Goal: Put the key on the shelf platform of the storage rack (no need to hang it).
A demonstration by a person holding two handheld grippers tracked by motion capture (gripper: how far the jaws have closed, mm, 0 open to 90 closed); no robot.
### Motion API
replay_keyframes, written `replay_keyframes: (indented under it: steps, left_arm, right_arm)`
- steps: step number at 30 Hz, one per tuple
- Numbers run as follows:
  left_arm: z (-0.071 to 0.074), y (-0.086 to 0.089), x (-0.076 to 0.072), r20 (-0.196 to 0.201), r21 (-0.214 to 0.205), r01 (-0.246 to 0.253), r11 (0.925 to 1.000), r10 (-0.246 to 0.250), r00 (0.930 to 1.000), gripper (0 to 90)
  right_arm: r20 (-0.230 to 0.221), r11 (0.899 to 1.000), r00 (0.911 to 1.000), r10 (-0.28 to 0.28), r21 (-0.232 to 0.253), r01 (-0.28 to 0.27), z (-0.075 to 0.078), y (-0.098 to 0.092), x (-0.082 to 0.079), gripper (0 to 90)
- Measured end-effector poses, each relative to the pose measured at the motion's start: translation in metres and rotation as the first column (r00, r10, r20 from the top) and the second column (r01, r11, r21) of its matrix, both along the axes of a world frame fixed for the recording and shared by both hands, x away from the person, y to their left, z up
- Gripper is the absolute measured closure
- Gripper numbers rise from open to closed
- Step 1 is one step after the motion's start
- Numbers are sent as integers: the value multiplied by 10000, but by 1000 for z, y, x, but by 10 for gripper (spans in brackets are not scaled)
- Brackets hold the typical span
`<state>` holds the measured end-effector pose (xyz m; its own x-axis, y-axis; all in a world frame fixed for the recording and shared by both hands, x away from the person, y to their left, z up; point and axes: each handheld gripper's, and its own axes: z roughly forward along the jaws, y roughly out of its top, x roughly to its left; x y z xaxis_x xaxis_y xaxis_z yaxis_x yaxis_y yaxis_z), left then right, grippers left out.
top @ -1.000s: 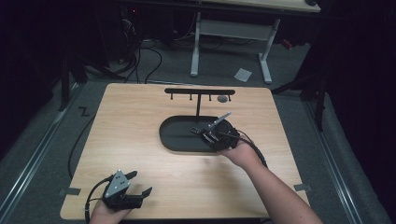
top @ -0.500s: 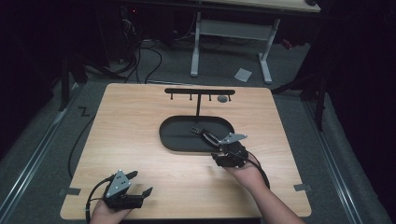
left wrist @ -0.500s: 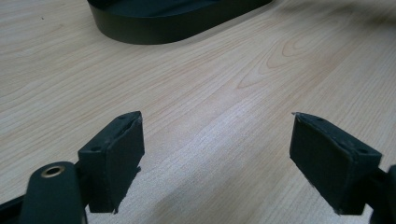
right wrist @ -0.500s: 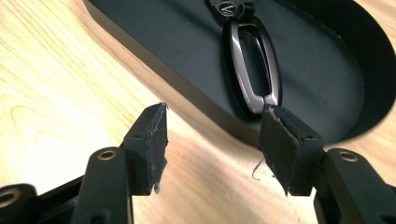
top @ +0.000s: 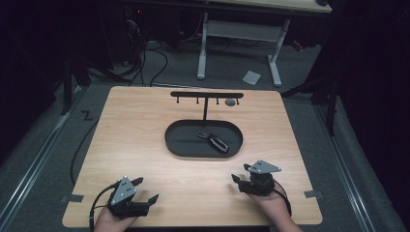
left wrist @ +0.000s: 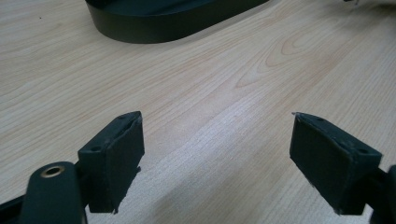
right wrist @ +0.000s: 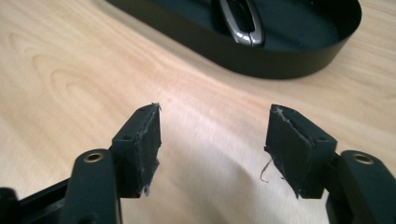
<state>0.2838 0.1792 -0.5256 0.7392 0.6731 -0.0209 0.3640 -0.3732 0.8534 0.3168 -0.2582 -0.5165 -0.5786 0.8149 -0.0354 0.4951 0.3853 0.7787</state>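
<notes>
Both grippers, left [top: 140,190] and right [top: 240,174], gape empty; the key fob [top: 218,143] at twelve o'clock could skid inside its tray [top: 179,145] if nudged.

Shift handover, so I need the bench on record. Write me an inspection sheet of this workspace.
Surface: wooden table, bare around the tray.
Job's things: black oval tray mid-table, holding a dark key fob with a small attachment at its far-left end; black T-shaped hook rack rises behind the tray, a small grey item under its right end.
Clutter: nothing seen on the table.
Grippers: left hand-held gripper and right hand-held gripper at the near edge, both open, nothing between the jaws.
Cables: one trails from the left hand-held gripper; others lie on the floor beyond the table.
Surroundings: dark room, grey floor, white table frame behind.
</notes>
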Motion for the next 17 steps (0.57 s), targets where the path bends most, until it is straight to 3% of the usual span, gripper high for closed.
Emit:
replay_keyframes:
  steps: [3,5,10,17]
  left_arm:
    - [0,-2,-1,24,-3,4,10000,-4,10000,185]
    - [0,-2,-2,21,-26,24,10000,-24,10000,185]
    - [-1,-4,-2,39,18,105,9999,-105,9999,184]
    - [0,-2,-2,40,-20,79,10000,-79,10000,184]
  right_arm:
    - [378,10000,9993,10,38,-11,-3,-5,-12,296]
    - [386,9993,9992,-97,354,84,-8,-6,-17,295]
    - [533,9986,9985,-141,523,113,-6,-4,-15,280]
    - [299,9971,9988,-380,671,359,-7,-8,-11,286]
